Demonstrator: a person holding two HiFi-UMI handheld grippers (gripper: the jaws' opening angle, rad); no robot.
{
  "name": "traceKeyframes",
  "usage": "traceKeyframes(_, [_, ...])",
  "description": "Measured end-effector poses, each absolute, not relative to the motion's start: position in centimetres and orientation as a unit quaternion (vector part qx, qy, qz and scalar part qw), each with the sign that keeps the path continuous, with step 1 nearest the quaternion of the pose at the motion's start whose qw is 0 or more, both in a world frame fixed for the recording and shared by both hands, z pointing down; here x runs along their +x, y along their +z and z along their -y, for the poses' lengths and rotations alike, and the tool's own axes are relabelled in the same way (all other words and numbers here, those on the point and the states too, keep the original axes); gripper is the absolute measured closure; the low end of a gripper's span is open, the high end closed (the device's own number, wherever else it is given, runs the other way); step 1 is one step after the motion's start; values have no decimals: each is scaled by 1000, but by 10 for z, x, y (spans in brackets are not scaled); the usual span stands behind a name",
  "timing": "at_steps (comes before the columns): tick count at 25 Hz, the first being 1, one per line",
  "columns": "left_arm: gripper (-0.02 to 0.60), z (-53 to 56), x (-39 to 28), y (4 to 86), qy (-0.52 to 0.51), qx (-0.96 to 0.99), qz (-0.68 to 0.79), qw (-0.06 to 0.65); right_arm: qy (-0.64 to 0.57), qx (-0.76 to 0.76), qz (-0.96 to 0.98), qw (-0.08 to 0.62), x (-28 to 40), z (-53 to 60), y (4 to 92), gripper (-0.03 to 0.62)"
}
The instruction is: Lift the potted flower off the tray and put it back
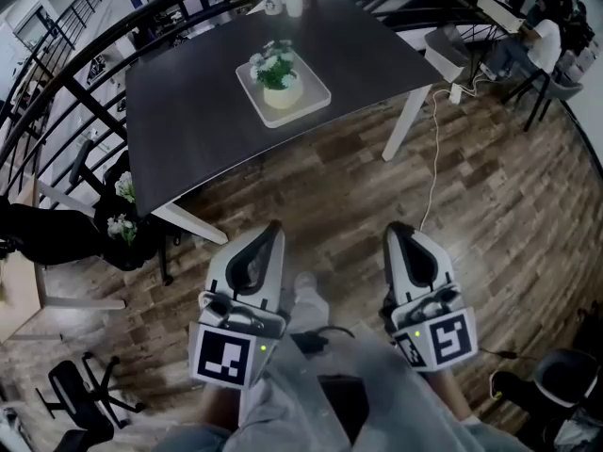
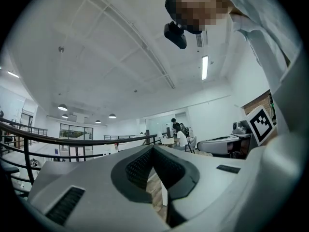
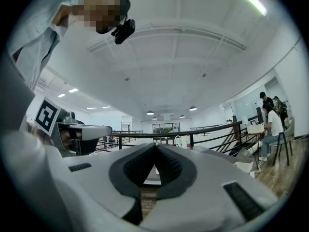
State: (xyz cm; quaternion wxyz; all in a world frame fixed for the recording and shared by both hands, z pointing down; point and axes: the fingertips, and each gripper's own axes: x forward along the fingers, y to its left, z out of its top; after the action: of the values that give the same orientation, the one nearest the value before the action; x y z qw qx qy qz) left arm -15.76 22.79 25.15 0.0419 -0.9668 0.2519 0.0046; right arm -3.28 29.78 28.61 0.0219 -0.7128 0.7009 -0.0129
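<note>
**Potted flower dead ahead of our left gripper, well out of reach**

We hold both tools low and level over the wood floor, each with its jaws pressed together and nothing between them. The pot (image 1: 283, 93) stands upright in the white tray (image 1: 317, 99) on the dark table (image 1: 188, 111), well apart from both tools. From the left gripper (image 1: 273, 228) it lies almost straight ahead along the jaw line. From the right gripper (image 1: 399, 228) it sits ahead and off to the left, so we judge the left the nearer. The pot's long axis is vertical and our jaws point level, so we would meet its side wall below the flowers (image 1: 274, 64). We must first close the gap and spread the jaws.
</note>
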Motion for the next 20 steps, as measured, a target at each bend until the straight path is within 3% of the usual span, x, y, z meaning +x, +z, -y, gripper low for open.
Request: traceKeyframes(20, [583,-94,-121,252,-3,-968,-250,31,-11,-711,-703,-5,5,-163,274,591])
